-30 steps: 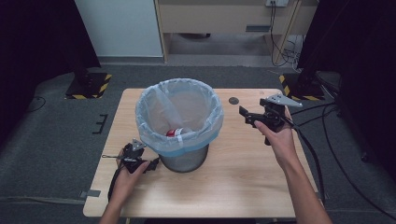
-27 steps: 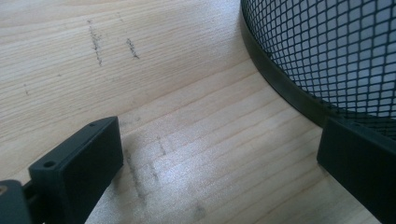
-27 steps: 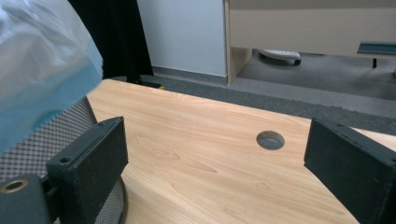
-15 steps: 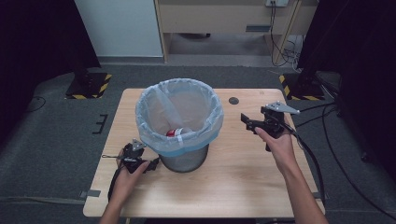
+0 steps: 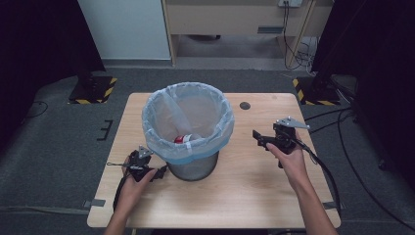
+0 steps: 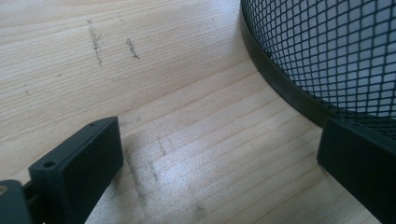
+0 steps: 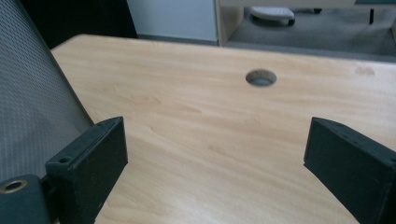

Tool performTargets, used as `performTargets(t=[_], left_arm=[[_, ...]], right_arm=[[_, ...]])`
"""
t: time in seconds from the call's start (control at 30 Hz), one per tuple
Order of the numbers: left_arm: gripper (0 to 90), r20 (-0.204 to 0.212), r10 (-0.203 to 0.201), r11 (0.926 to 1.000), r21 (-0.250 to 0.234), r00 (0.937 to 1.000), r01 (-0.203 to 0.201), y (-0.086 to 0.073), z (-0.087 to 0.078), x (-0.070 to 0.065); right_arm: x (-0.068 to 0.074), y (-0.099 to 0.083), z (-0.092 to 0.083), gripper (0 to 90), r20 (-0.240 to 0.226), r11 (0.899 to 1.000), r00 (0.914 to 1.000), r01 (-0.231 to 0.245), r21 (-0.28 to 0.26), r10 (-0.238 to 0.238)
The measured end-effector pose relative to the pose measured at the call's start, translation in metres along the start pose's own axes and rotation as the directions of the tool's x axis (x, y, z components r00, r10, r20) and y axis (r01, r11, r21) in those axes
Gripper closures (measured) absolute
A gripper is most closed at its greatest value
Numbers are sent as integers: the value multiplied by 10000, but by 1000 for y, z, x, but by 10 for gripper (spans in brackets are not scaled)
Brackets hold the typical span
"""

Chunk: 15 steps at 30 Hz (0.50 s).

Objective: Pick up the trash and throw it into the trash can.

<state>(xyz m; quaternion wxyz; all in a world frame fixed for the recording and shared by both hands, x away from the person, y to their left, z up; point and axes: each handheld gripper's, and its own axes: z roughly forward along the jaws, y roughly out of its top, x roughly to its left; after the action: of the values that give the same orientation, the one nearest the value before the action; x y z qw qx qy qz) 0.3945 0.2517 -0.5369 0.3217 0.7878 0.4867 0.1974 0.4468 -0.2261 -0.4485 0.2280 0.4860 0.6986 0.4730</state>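
A black mesh bin [image 5: 193, 164] lined with a pale blue bag [image 5: 188, 115] stands in the middle of the wooden table [image 5: 244, 196]. Inside it lies a red and white item [image 5: 183, 139]. My left gripper [image 5: 159, 172] rests low at the bin's left foot, jaws wide apart with bare wood between them; the bin's mesh wall [image 6: 327, 51] curves past its right jaw. My right gripper [image 5: 258, 137] hangs to the right of the bin, pointing toward it, open and holding nothing. The bin's side [image 7: 32, 107] fills the left of the right gripper view.
A round cable hole [image 5: 245, 105] [image 7: 260, 77] sits in the table's far right part. Cables trail off the right edge onto the grey floor. A wooden cabinet [image 5: 235, 19] and a white panel stand beyond the table. Dark stands with yellow-black feet flank it.
My right gripper has come down toward the tabletop beside the bin, still open. The left gripper has stayed at the bin's foot.
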Motion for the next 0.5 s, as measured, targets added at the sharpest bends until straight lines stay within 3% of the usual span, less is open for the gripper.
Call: performTargets(t=[0.5], left_arm=[[0,-16,-16,10000,-3,10000,16,0,0,0]], right_arm=[[-12,-46,20,57,566,9930,9984,-162,1173,96]])
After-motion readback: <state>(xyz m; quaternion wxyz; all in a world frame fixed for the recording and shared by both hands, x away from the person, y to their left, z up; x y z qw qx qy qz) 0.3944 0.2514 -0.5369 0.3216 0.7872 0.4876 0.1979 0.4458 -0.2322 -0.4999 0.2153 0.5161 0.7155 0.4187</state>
